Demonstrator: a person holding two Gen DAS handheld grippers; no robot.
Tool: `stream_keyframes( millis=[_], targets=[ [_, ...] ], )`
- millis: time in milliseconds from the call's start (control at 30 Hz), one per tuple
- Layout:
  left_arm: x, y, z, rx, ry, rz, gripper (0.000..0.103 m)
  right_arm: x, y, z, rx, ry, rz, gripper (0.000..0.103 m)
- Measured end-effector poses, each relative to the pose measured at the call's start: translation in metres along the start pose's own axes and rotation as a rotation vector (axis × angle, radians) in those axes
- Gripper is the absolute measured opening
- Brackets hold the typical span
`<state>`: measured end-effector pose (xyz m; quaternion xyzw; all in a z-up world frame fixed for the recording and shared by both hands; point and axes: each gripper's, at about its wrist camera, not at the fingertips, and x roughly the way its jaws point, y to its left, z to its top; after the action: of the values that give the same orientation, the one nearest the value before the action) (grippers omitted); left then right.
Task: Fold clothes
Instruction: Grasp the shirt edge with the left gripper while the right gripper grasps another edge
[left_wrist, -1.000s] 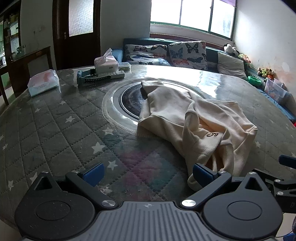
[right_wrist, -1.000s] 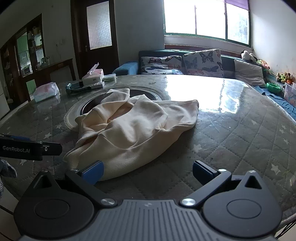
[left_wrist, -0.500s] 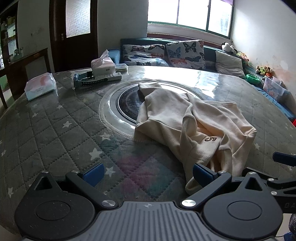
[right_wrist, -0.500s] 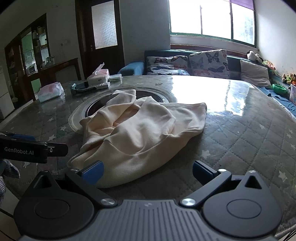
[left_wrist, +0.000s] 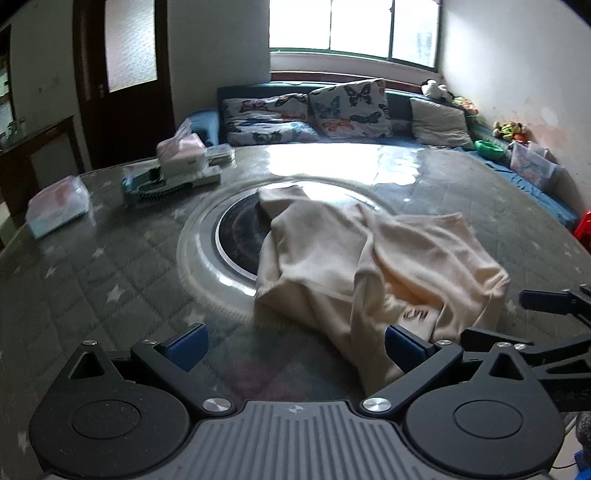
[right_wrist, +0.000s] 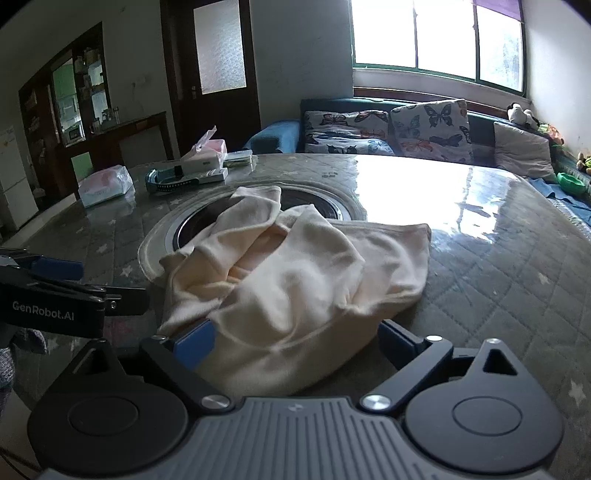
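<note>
A cream garment (left_wrist: 373, 266) lies crumpled on the round table, partly over the dark centre disc (left_wrist: 240, 236). My left gripper (left_wrist: 295, 345) is open, low over the table's near side, its right finger beside the garment's near hem. In the right wrist view the same cream garment (right_wrist: 295, 280) fills the middle. My right gripper (right_wrist: 295, 339) is open with the garment's near edge lying between its fingers. Each gripper shows at the edge of the other's view: the right one (left_wrist: 546, 306), the left one (right_wrist: 55, 291).
The table (left_wrist: 92, 280) has a quilted star-pattern cover under glass. At its far left stand two tissue packs (left_wrist: 59, 206) (left_wrist: 181, 155), a teal brush (left_wrist: 155, 184) and a remote. A sofa (left_wrist: 332, 114) with butterfly cushions runs behind, under a bright window.
Both grippers have moved forward toward the garment, which now sits closer and larger in each view. The right gripper's fingers now flank its near edge. Both stay open.
</note>
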<state>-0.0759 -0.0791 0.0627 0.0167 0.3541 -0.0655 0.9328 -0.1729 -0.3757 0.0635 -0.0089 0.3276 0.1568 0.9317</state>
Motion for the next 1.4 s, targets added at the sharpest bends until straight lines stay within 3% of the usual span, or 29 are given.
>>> stream_keyframes(
  millis=[200,500,567,700,767,867,967,1267,1400],
  targets=[
    [0.011,-0.008,0.024,0.055,-0.044,-0.054,0.097,0.021,-0.013,0.021,-0.023,0.027,-0.008,0.086],
    [0.053,-0.031,0.050,0.161,-0.028,-0.130,0.070,0.055,-0.043,0.063,-0.032,0.047,-0.019,0.069],
    [0.064,-0.034,0.052,0.177,-0.009,-0.133,0.056,0.064,-0.048,0.070,-0.032,0.054,-0.011,0.066],
    [0.085,-0.034,0.052,0.196,0.035,-0.143,0.046,0.085,-0.052,0.082,-0.032,0.078,0.014,0.060],
    [0.094,-0.032,0.051,0.203,0.052,-0.142,0.026,0.096,-0.048,0.087,-0.048,0.089,0.020,0.059],
    [0.098,-0.025,0.047,0.185,0.068,-0.151,0.012,0.114,-0.042,0.093,-0.071,0.106,0.031,0.056],
    [0.093,-0.015,0.043,0.155,0.053,-0.159,0.006,0.132,-0.037,0.100,-0.094,0.122,0.041,0.054],
    [0.059,0.026,0.038,0.049,-0.010,-0.125,0.004,0.175,-0.029,0.102,-0.086,0.168,0.047,0.046],
    [0.045,0.040,0.029,0.026,-0.015,-0.093,0.003,0.175,-0.029,0.101,-0.071,0.168,0.066,0.032]
  ],
)
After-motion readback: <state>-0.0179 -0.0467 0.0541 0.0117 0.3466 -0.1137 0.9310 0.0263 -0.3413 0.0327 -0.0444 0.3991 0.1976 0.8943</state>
